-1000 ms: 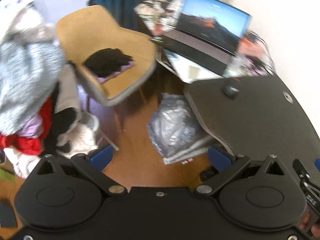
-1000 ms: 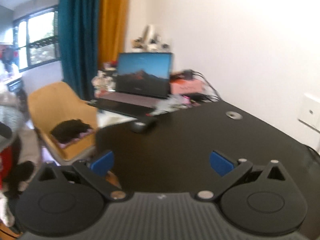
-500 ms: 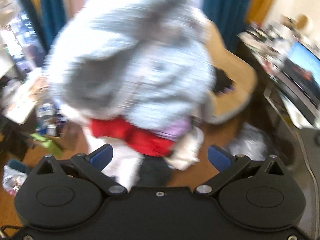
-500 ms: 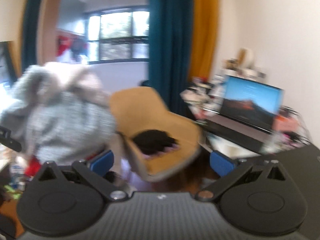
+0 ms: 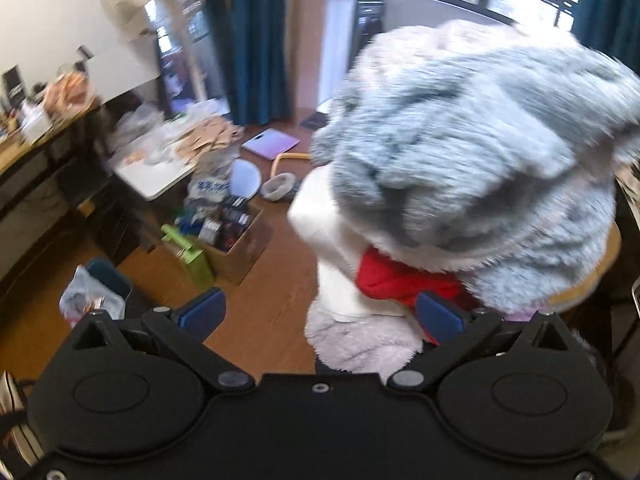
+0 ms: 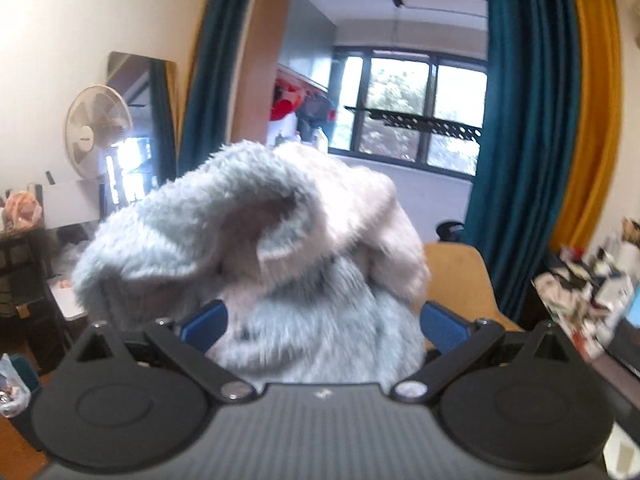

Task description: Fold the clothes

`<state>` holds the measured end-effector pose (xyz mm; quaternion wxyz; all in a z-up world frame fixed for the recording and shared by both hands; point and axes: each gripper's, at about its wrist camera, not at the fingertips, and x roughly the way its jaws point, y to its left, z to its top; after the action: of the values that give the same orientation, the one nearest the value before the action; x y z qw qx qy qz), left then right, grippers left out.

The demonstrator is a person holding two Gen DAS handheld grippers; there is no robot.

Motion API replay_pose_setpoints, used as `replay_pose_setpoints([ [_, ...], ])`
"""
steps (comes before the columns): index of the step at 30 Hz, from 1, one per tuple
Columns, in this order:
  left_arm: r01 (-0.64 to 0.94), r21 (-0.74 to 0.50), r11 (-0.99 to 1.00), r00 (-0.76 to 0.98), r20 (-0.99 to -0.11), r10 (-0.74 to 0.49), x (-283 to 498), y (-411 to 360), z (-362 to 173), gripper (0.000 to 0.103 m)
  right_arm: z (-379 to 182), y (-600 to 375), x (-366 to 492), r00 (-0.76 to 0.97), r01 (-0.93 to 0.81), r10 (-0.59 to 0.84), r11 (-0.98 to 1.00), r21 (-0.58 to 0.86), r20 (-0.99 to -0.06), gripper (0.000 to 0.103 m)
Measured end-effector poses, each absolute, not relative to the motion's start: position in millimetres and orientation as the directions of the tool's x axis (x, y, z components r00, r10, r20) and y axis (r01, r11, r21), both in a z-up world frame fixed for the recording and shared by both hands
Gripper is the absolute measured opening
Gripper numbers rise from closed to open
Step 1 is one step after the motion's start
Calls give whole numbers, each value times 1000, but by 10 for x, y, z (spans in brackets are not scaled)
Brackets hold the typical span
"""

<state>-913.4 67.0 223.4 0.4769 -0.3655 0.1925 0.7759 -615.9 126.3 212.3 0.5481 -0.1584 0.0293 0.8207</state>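
Observation:
A heap of clothes topped by a fluffy grey-blue garment (image 5: 472,140) fills the right of the left wrist view, with a red garment (image 5: 396,280) and a white one (image 5: 340,264) underneath. My left gripper (image 5: 320,312) is open just in front of the heap's lower edge, its right blue pad beside the red cloth. The right wrist view shows the same fluffy garment (image 6: 256,248) from higher up, bunched like a hood. My right gripper (image 6: 322,322) is open, with the fluffy cloth showing between its pads. Whether either pad touches cloth is unclear.
A cardboard box of clutter (image 5: 228,232) and a green box (image 5: 192,256) sit on the wooden floor left of the heap, near a low white table (image 5: 156,168). A standing fan (image 6: 98,132), a yellow chair (image 6: 460,284) and a cluttered desk (image 6: 588,300) stand around.
Both views have swung left from the black table and laptop to the clothes heap, which now looms close. Both grippers stayed open.

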Motion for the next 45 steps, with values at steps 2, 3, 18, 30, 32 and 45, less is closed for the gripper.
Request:
replay_pose_setpoints([
  [2, -864, -41, -502, -309, -744, 592, -9213, 690, 2250, 103, 2127, 1495, -6265, -370, -900, 883, -417, -124, -288, 102],
  [3, -853, -38, -520, -326, -739, 589, -9243, 722, 2268, 103, 2119, 1616, -6316, -381, -895, 878, -429, -121, -289, 101],
  [18, -937, -196, -288, -138, -550, 824, -8775, 1512, 3039, 103, 3353, 2745, -6203, -685, -725, 728, -676, 130, -35, 13],
  [30, -994, 7, -111, -103, -438, 893, -8225, 1805, 3134, 103, 3732, 2919, -6201, -722, -673, 687, -724, 149, 80, 13],
  [32, -966, 84, -244, -257, -406, 877, -8338, 1890, 3097, 101, 3790, 2881, -6189, -713, -683, 694, -720, 126, 99, 13],
  [45, -919, -70, -389, -362, -244, 900, -9221, 2063, 3585, 92, 3549, 2792, -6082, -601, -792, 799, -601, 110, 33, 14],
])
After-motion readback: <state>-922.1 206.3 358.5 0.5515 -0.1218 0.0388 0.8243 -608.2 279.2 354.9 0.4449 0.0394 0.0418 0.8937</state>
